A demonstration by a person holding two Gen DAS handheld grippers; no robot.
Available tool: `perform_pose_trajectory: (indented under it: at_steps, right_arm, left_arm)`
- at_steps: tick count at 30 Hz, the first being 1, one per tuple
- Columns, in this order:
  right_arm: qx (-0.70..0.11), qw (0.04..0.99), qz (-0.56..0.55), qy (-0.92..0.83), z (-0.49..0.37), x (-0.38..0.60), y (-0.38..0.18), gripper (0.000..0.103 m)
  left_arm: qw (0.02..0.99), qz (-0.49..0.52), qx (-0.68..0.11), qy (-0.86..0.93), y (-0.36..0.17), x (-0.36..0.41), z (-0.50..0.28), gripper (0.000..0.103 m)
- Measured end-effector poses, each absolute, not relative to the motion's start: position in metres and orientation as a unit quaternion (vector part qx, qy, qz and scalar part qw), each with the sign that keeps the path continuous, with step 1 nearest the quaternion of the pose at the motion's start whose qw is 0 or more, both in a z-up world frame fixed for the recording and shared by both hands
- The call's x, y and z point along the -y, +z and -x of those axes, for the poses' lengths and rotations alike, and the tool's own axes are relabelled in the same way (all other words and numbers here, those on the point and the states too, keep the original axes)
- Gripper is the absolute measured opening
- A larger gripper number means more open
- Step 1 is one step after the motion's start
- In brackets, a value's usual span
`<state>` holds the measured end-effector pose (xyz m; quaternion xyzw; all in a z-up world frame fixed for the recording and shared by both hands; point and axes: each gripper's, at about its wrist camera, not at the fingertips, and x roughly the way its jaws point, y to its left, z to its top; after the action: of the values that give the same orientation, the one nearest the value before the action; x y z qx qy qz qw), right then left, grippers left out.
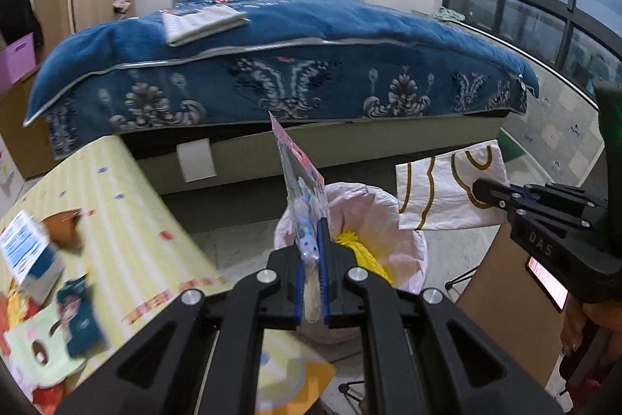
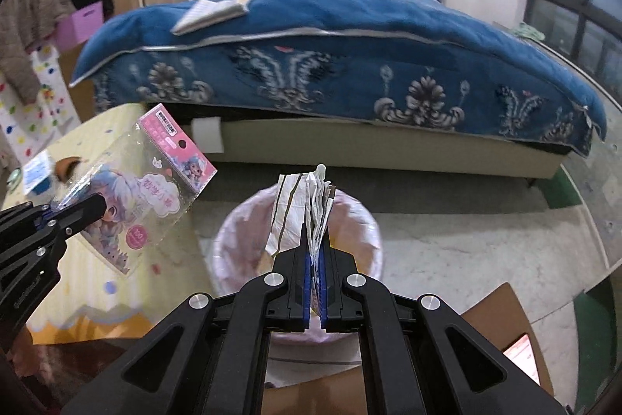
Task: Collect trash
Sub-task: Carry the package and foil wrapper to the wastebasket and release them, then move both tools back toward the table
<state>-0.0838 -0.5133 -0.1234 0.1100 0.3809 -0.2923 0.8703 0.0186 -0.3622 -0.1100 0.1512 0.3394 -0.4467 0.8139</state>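
Note:
My left gripper (image 1: 313,251) is shut on a pink cartoon-printed plastic packet (image 1: 299,177), held upright just in front of a trash bin lined with a pale pink bag (image 1: 385,220). The packet also shows at the left of the right wrist view (image 2: 155,189), with the left gripper (image 2: 93,203) on it. My right gripper (image 2: 315,240) is shut on a crumpled white paper wrapper with gold lines (image 2: 299,205), held over the bin (image 2: 361,220). In the left wrist view the wrapper (image 1: 447,189) hangs from the right gripper (image 1: 482,189) beside the bin. Something yellow (image 1: 357,247) lies inside the bin.
A low yellow table (image 1: 128,220) with boxes and printed packs (image 1: 31,255) stands to the left. A bed with a blue quilt (image 1: 272,65) fills the back. A cardboard box (image 2: 501,329) with a phone (image 1: 548,282) on it sits at the right.

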Motion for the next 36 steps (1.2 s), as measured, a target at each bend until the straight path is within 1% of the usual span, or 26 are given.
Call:
perform_pose_trajectory:
  at_steps: [4,6,7,8,9,10,11,15,24,26,27,28,32,36]
  right_arm:
    - [-0.391,0.863,-0.127,-0.294,0.072,0.537,-0.136,0.003]
    - [-0.391,0.862,-0.135,-0.293,0.069,0.544,-0.14,0.006]
    - [-0.392,0.861,-0.137,-0.293,0.068,0.547,-0.142,0.007]
    - [-0.394,0.86,-0.138,-0.292,0.066,0.55,-0.145,0.008]
    - [-0.394,0.86,-0.142,-0.291,0.064,0.555,-0.148,0.012]
    - [-0.396,0.858,-0.145,-0.293,0.063,0.557,-0.15,0.022]
    - [-0.397,0.857,-0.148,-0.294,0.062,0.559,-0.151,0.029]
    - [-0.382,0.862,-0.157,-0.292,0.073,0.555,-0.141,0.03]
    - [-0.326,0.896,-0.161,-0.255,0.103,0.512,-0.095,0.03]
    - [-0.306,0.908,-0.168,-0.23,0.106,0.5,-0.086,0.03]
    - [-0.295,0.916,-0.172,-0.211,0.106,0.49,-0.081,0.03]
    - [-0.292,0.919,-0.17,-0.204,0.104,0.482,-0.078,0.03]
    - [-0.312,0.921,-0.157,-0.17,0.084,0.451,-0.075,0.03]
    - [-0.328,0.927,-0.138,-0.119,0.064,0.413,-0.077,0.029]
  left_arm:
    - [0.804,-0.161,-0.346,-0.455,-0.12,0.391,-0.024,0.004]
    - [0.798,-0.161,-0.353,-0.46,-0.124,0.401,-0.028,0.004]
    - [0.796,-0.158,-0.357,-0.463,-0.126,0.406,-0.031,0.007]
    - [0.794,-0.157,-0.361,-0.464,-0.127,0.409,-0.032,0.012]
    - [0.795,-0.155,-0.364,-0.459,-0.128,0.412,-0.036,0.029]
    - [0.799,-0.153,-0.365,-0.453,-0.128,0.413,-0.038,0.047]
    - [0.804,-0.147,-0.363,-0.448,-0.128,0.411,-0.04,0.049]
    - [0.813,-0.137,-0.368,-0.43,-0.123,0.395,-0.049,0.048]
    - [0.852,-0.119,-0.335,-0.385,-0.087,0.318,-0.045,0.049]
    - [0.858,-0.124,-0.329,-0.374,-0.082,0.304,-0.041,0.054]
    - [0.86,-0.128,-0.328,-0.369,-0.08,0.295,-0.038,0.058]
    - [0.861,-0.126,-0.329,-0.367,-0.078,0.285,-0.036,0.059]
    - [0.859,-0.1,-0.355,-0.354,-0.075,0.247,-0.034,0.059]
    - [0.868,-0.087,-0.364,-0.328,-0.074,0.207,-0.032,0.059]
